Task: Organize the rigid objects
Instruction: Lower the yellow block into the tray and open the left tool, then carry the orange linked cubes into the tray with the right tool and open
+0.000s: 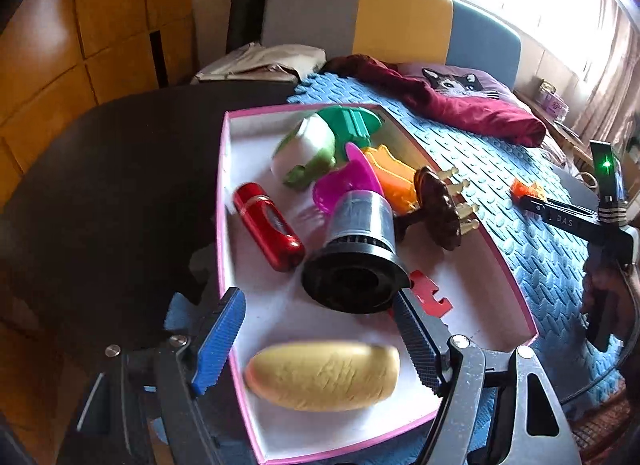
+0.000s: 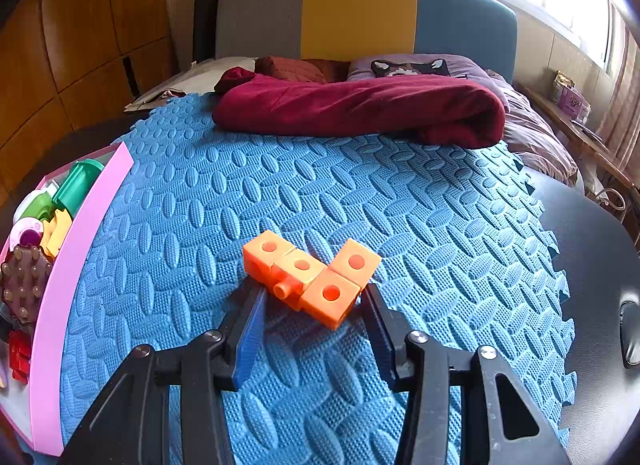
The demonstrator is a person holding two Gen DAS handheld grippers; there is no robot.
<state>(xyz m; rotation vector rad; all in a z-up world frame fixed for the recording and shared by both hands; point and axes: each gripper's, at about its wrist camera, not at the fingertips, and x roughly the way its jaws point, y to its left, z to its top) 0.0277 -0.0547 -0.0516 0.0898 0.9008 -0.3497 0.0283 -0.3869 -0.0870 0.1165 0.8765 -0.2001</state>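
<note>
A white box with a pink rim (image 1: 222, 201) holds a red cylinder (image 1: 267, 225), a black and grey filter (image 1: 356, 249), a brown brush (image 1: 438, 207), a magenta funnel (image 1: 348, 181), a green funnel (image 1: 352, 121) and a red clip (image 1: 430, 293). A yellow loaf-shaped piece (image 1: 324, 377) lies blurred on the box floor at its near end. My left gripper (image 1: 318, 297) hangs open over it, and a gap shows beside the left pad. On the blue mat, my right gripper (image 2: 314, 289) is shut on an orange linked-cube piece (image 2: 320, 277), which rests on the mat.
The blue foam mat (image 2: 360, 193) covers a dark round table (image 2: 592, 249). A maroon blanket (image 2: 360, 105) and a cat-print pillow (image 2: 408, 65) lie behind it. The pink box wall (image 2: 76, 257) stands at the mat's left edge. Wooden cabinets (image 1: 80, 45) are on the left.
</note>
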